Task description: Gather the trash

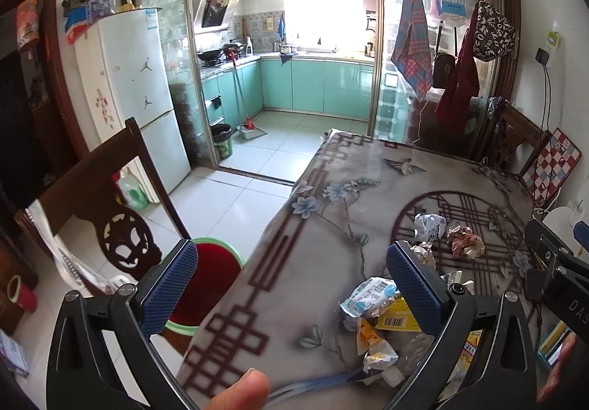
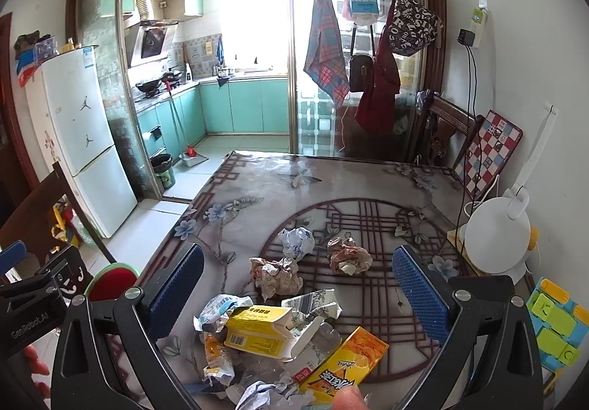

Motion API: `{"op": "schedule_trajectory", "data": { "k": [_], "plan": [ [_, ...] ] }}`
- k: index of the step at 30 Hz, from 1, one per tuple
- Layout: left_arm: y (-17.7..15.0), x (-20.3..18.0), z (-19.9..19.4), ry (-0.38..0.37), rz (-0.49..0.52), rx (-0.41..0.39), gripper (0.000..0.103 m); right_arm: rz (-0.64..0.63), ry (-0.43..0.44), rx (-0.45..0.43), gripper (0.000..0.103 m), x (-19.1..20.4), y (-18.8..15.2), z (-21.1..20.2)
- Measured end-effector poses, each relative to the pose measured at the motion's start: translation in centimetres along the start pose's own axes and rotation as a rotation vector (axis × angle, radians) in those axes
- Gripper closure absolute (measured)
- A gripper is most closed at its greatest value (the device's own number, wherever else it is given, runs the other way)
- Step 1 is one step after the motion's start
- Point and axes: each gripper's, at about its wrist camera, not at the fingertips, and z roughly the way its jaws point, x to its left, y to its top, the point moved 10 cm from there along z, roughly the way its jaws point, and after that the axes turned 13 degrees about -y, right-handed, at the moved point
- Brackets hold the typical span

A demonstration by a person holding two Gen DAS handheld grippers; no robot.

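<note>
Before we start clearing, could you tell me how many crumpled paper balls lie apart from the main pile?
3: a bluish-white ball, a reddish ball to its right, and a brownish ball nearest the pile, which may hide more.

The left gripper (image 1: 291,288) hangs with its blue-padded jaws wide apart over the near edge of a table (image 1: 294,225) covered in a flowered cloth, nothing between them. Wrappers and a yellow barcoded packet (image 1: 399,318) lie heaped by its right finger, with crumpled paper balls (image 1: 429,224) farther back. A red bin with a green rim (image 1: 206,284) stands on the floor beside the table, below a dark wooden chair (image 1: 110,196).
</note>
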Motion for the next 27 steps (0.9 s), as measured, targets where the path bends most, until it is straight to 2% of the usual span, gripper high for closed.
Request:
{"op": "schedule_trajectory", "data": {
  "k": [27],
  "plan": [
    [0.2,-0.1,1.1,0.030,0.009,0.019,0.000,0.009,-0.010,-0.001,0.000,-0.5,0.3,0.9]
  ]
}}
